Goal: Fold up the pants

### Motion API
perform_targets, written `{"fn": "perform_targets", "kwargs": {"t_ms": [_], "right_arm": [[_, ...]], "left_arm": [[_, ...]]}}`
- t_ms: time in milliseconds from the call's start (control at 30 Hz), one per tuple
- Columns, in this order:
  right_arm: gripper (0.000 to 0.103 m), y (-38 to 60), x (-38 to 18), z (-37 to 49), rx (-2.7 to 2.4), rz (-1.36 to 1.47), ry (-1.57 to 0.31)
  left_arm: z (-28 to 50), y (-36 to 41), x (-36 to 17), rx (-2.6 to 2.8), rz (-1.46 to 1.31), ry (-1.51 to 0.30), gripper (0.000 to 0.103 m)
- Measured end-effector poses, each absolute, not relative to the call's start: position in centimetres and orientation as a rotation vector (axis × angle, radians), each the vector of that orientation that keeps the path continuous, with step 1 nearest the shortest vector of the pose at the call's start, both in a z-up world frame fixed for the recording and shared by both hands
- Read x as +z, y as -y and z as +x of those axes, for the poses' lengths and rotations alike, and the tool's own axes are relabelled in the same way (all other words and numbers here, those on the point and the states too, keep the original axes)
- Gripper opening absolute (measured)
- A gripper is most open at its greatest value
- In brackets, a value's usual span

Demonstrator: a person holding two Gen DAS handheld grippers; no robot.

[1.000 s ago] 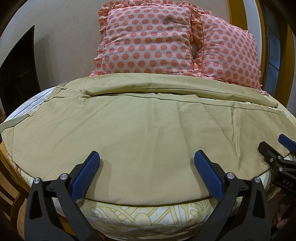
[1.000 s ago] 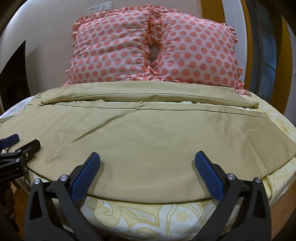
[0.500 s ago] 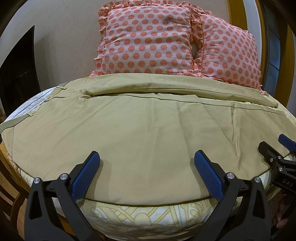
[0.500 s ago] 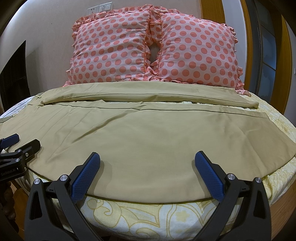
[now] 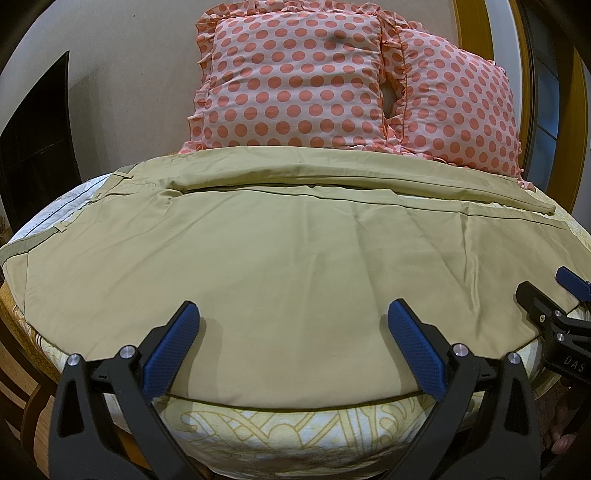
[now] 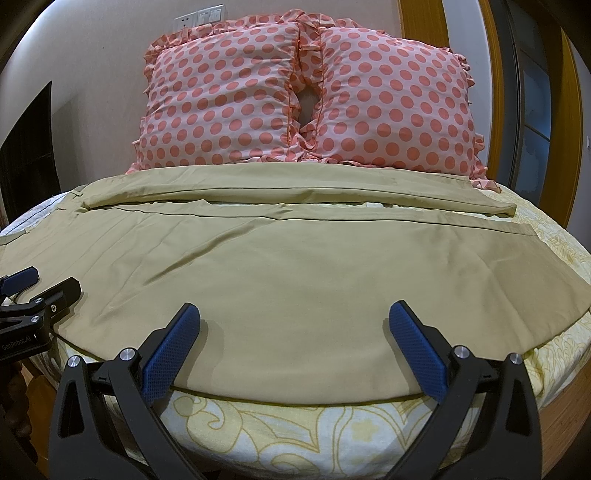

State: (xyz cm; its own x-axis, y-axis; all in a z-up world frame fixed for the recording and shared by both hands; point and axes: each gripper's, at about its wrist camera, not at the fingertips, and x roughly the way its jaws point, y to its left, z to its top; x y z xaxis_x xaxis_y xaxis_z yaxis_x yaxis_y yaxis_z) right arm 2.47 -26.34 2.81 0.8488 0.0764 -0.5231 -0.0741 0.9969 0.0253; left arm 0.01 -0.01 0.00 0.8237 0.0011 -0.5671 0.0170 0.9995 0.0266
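Observation:
Khaki pants (image 5: 295, 258) lie spread flat across the bed, waistband to the left and leg hems to the right; they also fill the right wrist view (image 6: 295, 277). One leg lies near me, the other behind it by the pillows. My left gripper (image 5: 293, 328) is open and empty, just above the near edge of the near leg. My right gripper (image 6: 295, 328) is open and empty over the same edge, further right. Each gripper shows at the edge of the other's view: the right one (image 5: 550, 299), the left one (image 6: 33, 288).
Two pink polka-dot pillows (image 6: 306, 99) lean on the wall behind the pants. A yellow patterned bedsheet (image 6: 295, 432) shows below the pants' near edge. A wooden door frame (image 6: 417, 22) stands at the right, a dark opening (image 5: 33, 140) at the left.

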Motion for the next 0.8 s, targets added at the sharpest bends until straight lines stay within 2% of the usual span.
{"fn": "perform_targets", "kwargs": {"t_ms": [800], "right_arm": [[0.102,26.61,3.08,2.43,0.116,-0.006,-0.551]], "left_arm": [[0.07,-0.01,0.01,-0.014,0.034,-0.605,0.101]]}}
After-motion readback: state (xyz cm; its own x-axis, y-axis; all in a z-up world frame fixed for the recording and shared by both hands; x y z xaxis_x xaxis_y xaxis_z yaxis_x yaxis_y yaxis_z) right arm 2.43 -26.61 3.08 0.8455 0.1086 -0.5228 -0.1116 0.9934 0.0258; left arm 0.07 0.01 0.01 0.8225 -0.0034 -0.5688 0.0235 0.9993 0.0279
